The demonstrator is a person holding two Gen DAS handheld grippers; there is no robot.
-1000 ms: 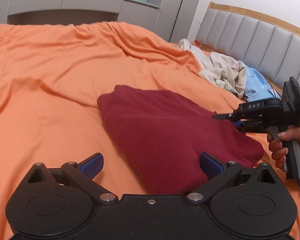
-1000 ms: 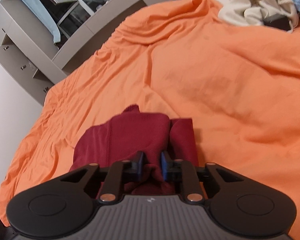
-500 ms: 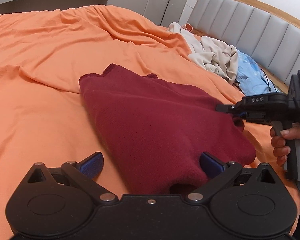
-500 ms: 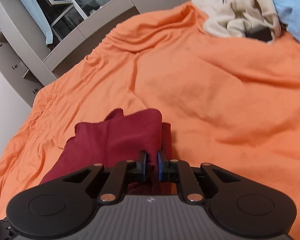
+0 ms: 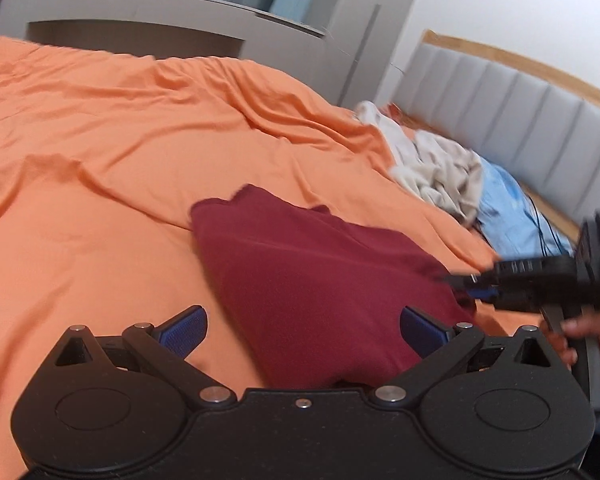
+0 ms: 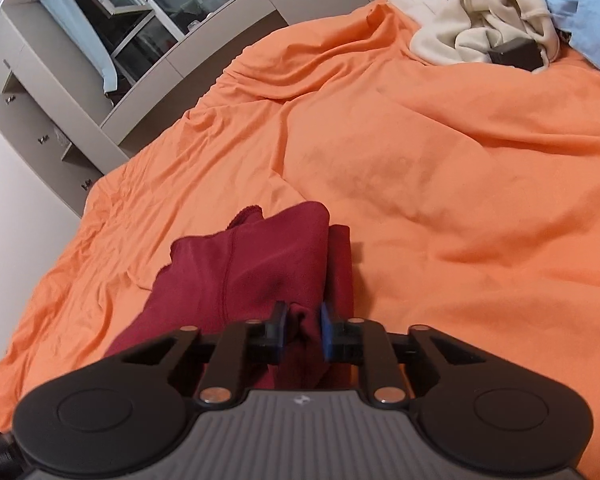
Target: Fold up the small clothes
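Observation:
A dark red garment [image 5: 320, 288] lies folded on the orange bedsheet [image 5: 100, 152]. My left gripper [image 5: 302, 328] is open wide, hovering at its near edge, with cloth reaching under the right finger [image 5: 422, 330]. My right gripper [image 6: 302, 332] pinches a bunched fold of the same dark red garment [image 6: 260, 264] between its blue pads. Its jaws are opening slightly, with the cloth still filling the gap. In the left wrist view the right gripper [image 5: 466, 282], held by a hand [image 5: 584, 330], sits at the garment's right corner.
A heap of beige clothes [image 6: 472, 12] and a light blue cloth [image 5: 508, 216] lie near the grey padded headboard [image 5: 520, 104]. A dark box [image 6: 516, 54] rests by the heap. Grey cabinets [image 6: 60, 92] stand beyond the bed's far edge.
My right gripper has shifted sideways with the pinched fold, and the gap between its pads is a little wider. The left gripper's view dipped closer, then pulled back; its fingers stayed open.

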